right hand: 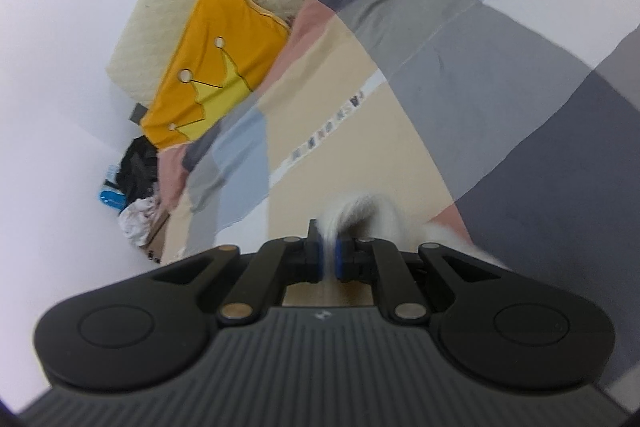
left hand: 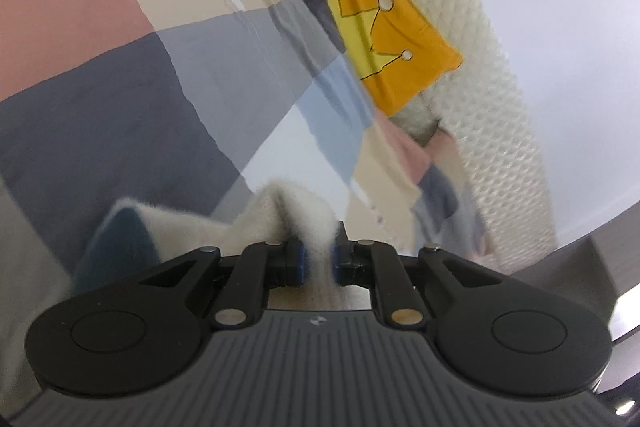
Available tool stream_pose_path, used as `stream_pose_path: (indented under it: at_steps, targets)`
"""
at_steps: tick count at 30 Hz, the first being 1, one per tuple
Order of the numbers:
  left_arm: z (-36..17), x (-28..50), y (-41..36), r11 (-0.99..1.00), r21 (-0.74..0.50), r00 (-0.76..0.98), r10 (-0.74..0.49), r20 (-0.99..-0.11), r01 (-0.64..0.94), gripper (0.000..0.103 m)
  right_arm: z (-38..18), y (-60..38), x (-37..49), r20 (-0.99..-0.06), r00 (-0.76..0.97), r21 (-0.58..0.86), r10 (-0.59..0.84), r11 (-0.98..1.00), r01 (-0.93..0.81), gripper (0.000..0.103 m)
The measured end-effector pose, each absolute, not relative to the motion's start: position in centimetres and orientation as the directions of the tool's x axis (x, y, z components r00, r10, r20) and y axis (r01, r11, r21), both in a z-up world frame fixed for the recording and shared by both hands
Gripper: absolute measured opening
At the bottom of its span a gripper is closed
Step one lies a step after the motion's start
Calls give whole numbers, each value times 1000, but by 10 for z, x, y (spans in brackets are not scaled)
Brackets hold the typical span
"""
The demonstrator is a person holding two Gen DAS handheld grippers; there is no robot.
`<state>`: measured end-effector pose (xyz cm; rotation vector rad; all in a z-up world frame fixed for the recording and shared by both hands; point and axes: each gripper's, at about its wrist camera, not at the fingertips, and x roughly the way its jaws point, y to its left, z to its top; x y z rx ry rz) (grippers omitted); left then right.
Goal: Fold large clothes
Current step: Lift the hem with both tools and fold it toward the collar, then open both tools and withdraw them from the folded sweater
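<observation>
Tools (left hand: 316, 259) (right hand: 328, 259) tilt down, each clamping fuzzy garment (left hand: 280, 211).

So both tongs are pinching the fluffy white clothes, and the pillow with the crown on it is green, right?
Not quite. The pillow with the crown is orange-yellow, not green; both wrist views show it. The rest holds: the left tongs and the right tongs are each shut on the fluffy white clothes.

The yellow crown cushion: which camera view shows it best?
The left wrist view: the yellow crown cushion appears large there, with nearly the whole crown drawing visible. In the right wrist view it is smaller, and the patchwork bedcover hides its lower edge.
</observation>
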<state>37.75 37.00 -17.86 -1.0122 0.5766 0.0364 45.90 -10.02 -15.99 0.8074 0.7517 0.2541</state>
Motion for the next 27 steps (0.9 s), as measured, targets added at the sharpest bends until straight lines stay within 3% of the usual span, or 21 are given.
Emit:
stream_pose_path:
  at_steps: [5, 11, 14, 18, 19, 22, 23, 27]
  targets:
    - [-204, 393, 371, 535, -774, 823, -229, -519, -339, 14, -189, -104, 474, -543, 685, 744, 486, 656, 124, 9]
    - [-199, 389, 367, 588, -761, 835, -246, -493, -276, 16, -190, -111, 468, -519, 677, 777, 521, 617, 120, 11]
    - [-193, 384, 361, 625, -737, 830, -247, -500, -258, 25, -184, -109, 464, -504, 670, 782, 545, 617, 87, 12]
    - [-188, 378, 355, 633, -739, 844, -248, -476, -231, 60, -169, -100, 459, -488, 658, 767, 574, 641, 10, 14]
    - [-185, 376, 355, 641, -735, 852, -239, -466, -222, 66, -166, -98, 458, -484, 652, 765, 584, 644, -8, 22]
    - [-174, 368, 354, 649, -737, 868, -240, -435, -190, 69, -157, -93, 452, -442, 651, 779, 617, 624, -63, 67]
    - [-171, 366, 353, 655, -735, 873, -242, -424, -175, 69, -154, -91, 450, -433, 653, 777, 621, 625, -80, 74]
    - [-154, 362, 336, 730, -670, 875, -230, -425, -134, 69, -135, -75, 441, -413, 641, 728, 647, 658, -195, 74]
